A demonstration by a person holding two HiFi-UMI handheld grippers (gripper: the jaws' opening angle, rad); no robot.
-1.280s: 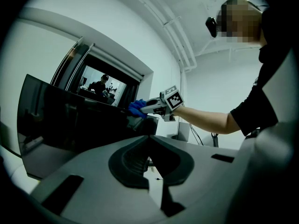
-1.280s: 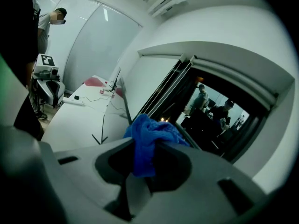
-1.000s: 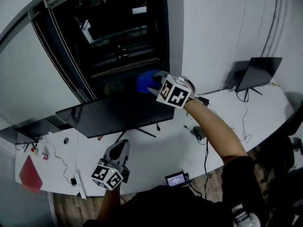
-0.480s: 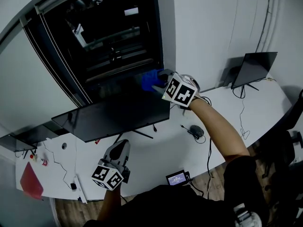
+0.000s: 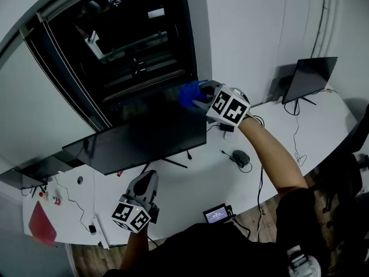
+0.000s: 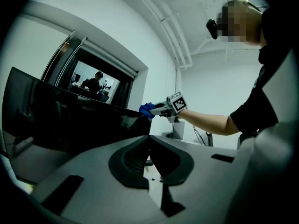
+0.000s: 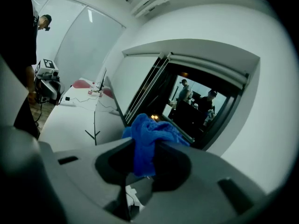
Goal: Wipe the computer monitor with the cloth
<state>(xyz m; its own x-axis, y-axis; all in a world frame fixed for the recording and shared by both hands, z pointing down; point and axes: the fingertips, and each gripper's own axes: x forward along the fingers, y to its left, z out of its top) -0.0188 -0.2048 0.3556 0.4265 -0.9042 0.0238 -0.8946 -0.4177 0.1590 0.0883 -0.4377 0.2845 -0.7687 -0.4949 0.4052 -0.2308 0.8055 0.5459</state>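
The wide black monitor stands on the white desk and fills the left half of the left gripper view. My right gripper is shut on a bunched blue cloth, held at the monitor's upper right corner. In the right gripper view the cloth hangs between the jaws, and the monitor shows edge-on beyond it. The left gripper view also catches the cloth against the screen's top corner. My left gripper hovers low over the desk's front, shut with nothing in it.
A smaller monitor stands at the desk's right end and another at the left. A mouse, cables and a small lit device lie near the front edge. A dark window is behind the monitor.
My right gripper has carried the cloth a little rightward and up along the monitor's top edge toward its right corner. The left gripper has stayed put.
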